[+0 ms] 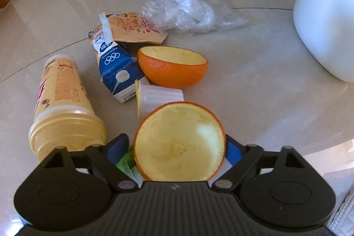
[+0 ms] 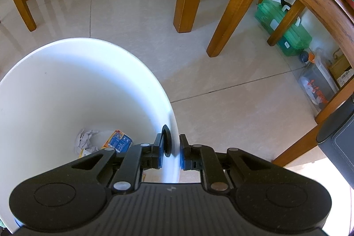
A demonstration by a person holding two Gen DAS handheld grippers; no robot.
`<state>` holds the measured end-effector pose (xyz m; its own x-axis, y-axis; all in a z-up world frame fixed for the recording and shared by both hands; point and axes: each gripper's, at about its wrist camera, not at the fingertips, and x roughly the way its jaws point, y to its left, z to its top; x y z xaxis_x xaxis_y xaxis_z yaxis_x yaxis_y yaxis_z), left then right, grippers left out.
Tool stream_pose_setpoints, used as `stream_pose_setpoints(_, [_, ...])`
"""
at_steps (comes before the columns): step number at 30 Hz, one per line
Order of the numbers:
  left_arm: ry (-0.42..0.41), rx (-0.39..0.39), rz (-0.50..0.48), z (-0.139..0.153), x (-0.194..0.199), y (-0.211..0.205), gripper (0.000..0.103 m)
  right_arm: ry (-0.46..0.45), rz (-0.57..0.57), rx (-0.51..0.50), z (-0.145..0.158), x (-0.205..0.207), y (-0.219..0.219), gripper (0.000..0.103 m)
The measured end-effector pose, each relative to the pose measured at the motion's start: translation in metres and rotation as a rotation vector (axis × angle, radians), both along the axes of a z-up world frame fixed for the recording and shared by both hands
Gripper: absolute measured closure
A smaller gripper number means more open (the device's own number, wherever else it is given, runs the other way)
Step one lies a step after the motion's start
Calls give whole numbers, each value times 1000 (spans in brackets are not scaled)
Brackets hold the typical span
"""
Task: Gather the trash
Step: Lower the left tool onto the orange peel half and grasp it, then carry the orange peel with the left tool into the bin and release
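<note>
Left hand-held gripper [image 1: 179, 147] grasps an orange peel half [image 1: 179, 143], lower edge cut off by gripper body. Right hand-held gripper [image 2: 170, 153] clenched on white bin [image 2: 66, 81] rim; paper and carton inside partly hidden.

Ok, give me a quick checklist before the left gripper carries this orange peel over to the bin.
1. Left gripper shut on peel: ok.
2. Right gripper clamped on bin rim: ok.
3. Bin has room: ok, only paper and a carton at the bottom.
4. Floor between pile and bin bare: ok.
5. Grip firm enough to lift: cannot tell.
6. Other peel undisturbed: ok.
</note>
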<state>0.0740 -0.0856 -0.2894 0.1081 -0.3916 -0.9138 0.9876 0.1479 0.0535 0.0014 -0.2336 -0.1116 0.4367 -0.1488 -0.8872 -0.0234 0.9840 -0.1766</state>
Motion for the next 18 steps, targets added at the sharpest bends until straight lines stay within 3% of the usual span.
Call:
stream_pose_setpoints(5, [8, 13, -8, 4, 2, 0, 21, 0, 4, -1, 0, 0, -1, 87])
stream_pose_setpoints(7, [24, 19, -16, 9, 4, -1, 29, 0, 5, -2, 0, 0, -2, 87])
stream_pose_setpoints(13, [60, 86, -61, 25, 7, -5, 31, 0, 10, -5, -1, 1, -1, 87])
stream_pose_setpoints(18, [76, 125, -144, 55, 5, -5, 31, -2, 18, -11, -1, 1, -1, 86])
